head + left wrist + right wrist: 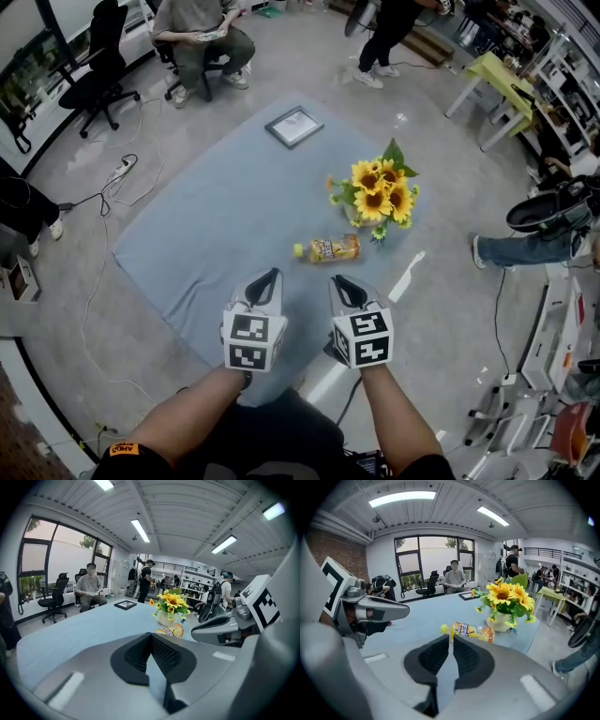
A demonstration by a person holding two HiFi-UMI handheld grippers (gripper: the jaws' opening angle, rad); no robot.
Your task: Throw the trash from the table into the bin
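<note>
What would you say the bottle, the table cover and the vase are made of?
Bottle: probably clear plastic with a glossy finish; it has a yellow cap, a printed label and an orange tint showing through.
Table cover: likely cloth, matte blue-grey, with soft rounded edges at the corners.
Vase: pale and smooth, perhaps ceramic or plastic. The look leaves it open.
</note>
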